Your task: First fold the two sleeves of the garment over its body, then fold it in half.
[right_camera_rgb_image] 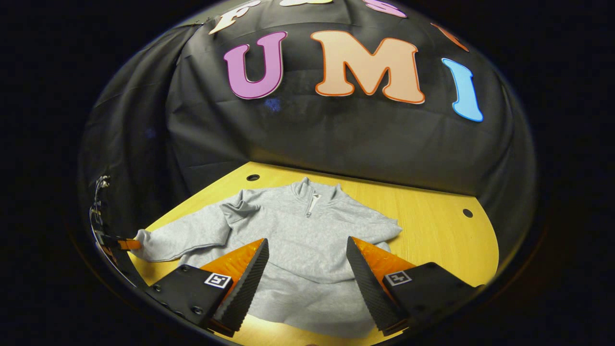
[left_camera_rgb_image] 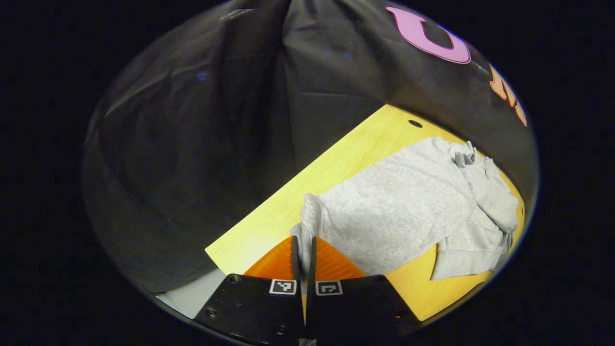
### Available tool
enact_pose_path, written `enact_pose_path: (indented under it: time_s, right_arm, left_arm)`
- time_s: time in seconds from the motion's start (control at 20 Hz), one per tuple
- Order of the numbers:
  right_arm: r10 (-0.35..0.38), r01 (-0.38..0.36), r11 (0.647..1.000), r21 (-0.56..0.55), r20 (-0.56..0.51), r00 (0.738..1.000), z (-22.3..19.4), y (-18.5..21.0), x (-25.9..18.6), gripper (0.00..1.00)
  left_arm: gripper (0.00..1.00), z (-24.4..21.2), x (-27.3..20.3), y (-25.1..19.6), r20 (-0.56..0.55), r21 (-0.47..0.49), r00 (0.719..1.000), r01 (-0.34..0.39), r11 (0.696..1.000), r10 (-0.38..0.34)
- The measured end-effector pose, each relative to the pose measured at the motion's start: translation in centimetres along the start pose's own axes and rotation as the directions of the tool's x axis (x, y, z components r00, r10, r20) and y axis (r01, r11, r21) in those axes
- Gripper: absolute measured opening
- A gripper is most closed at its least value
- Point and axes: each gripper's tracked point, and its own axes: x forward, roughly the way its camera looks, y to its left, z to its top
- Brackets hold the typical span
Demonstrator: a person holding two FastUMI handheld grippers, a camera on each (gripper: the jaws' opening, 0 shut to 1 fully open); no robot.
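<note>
A grey zip-neck sweatshirt lies flat on the yellow wooden table, collar toward the booth wall. One sleeve stretches out to the left in the right gripper view. My left gripper is shut on that sleeve's cuff, at the table's edge; the same gripper shows at the far left of the right gripper view. My right gripper hovers open above the sweatshirt's lower body, with nothing between its fingers. In the left gripper view the garment runs away to the right, with cloth bunched at its far end.
The black cloth wall closes off the back and the left of the table. Small round holes sit near the tabletop's far corners. Bare wood lies to the right of the garment. The table's edge runs just left of the held cuff.
</note>
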Motion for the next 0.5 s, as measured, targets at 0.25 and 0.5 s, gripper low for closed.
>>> enact_pose_path:
  time_s: [0.25,0.5]
  right_arm:
    - [-0.044,0.044,0.999,0.025,0.001,0.999,-0.7,-3.0,-2.1,1.00]
    - [-0.085,0.085,0.996,0.034,0.004,0.996,-1.4,-5.7,-4.1,0.99]
  left_arm:
    - [0.00,6.1,-0.8,-3.4,0.096,-0.055,0.992,0.085,0.995,-0.080]
    - [0.00,10.7,-1.4,-7.0,0.162,-0.019,0.976,0.150,0.988,-0.145]
